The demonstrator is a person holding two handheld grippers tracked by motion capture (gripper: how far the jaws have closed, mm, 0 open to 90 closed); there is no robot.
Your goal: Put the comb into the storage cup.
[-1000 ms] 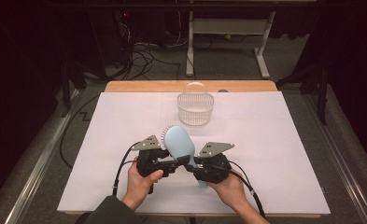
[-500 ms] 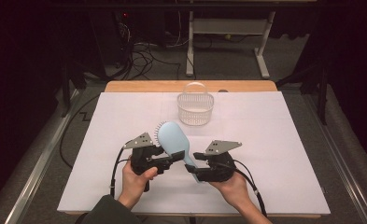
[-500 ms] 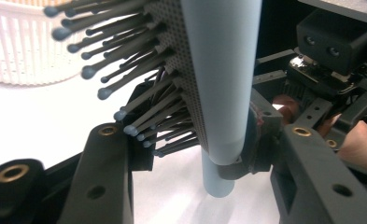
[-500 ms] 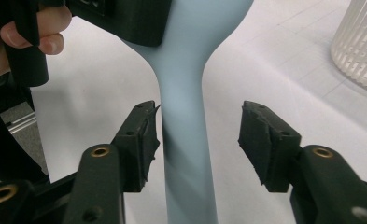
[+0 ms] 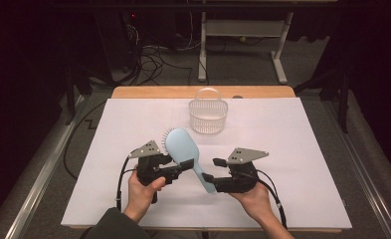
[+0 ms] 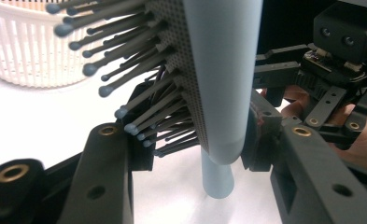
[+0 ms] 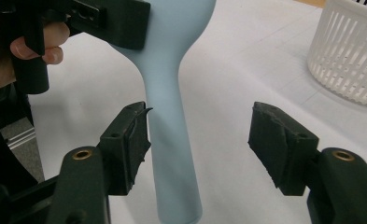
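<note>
— How are the jaws set?
— The hairbrush [image 5: 184,149] head is clamped by the left gripper [image 5: 180,167] above the white mat [image 5: 292,149]; the right gripper [image 5: 210,170] has just been opening, handle between its jaws, apparently unpressed.
— Risk?
— The brush could be tipped if that single grip slips. The basket [image 5: 208,117] is cut off in both gripper views.

On the tabletop [image 5: 292,149], the basket [image 5: 208,117] stands toward the far edge. Nearer the person, the hairbrush [image 5: 185,149] is between the left gripper [image 5: 182,167] and the right gripper [image 5: 214,170].
</note>
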